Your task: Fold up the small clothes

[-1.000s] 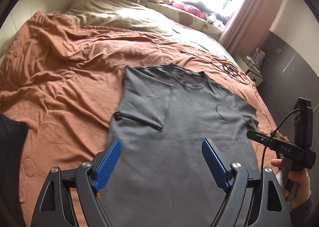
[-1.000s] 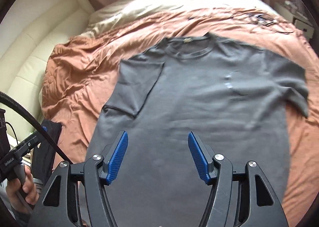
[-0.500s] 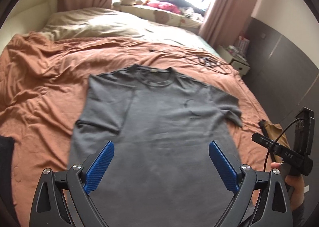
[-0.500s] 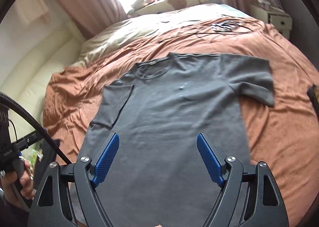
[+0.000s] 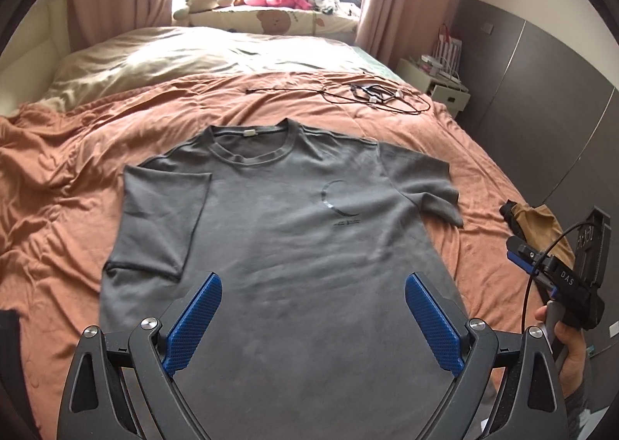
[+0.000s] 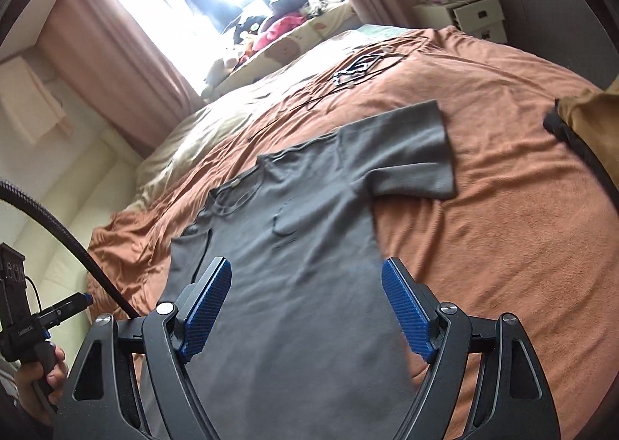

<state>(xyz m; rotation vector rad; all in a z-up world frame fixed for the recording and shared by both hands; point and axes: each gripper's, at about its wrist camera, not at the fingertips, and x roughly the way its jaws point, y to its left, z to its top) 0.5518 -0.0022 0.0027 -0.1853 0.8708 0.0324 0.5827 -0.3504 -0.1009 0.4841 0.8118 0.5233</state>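
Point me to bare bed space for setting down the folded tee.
Free: orange blanket left of the grey T-shirt, and the strip between its spread sleeve and the brown garment at the right edge. Crowded: the cables beyond the collar. Both grippers, left and right, hang open.

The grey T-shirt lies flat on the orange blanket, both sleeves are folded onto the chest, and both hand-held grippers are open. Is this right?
Not quite: only one sleeve is folded in on the grey T-shirt; the other sleeve is still spread out, as the left wrist view shows. The rest is right.
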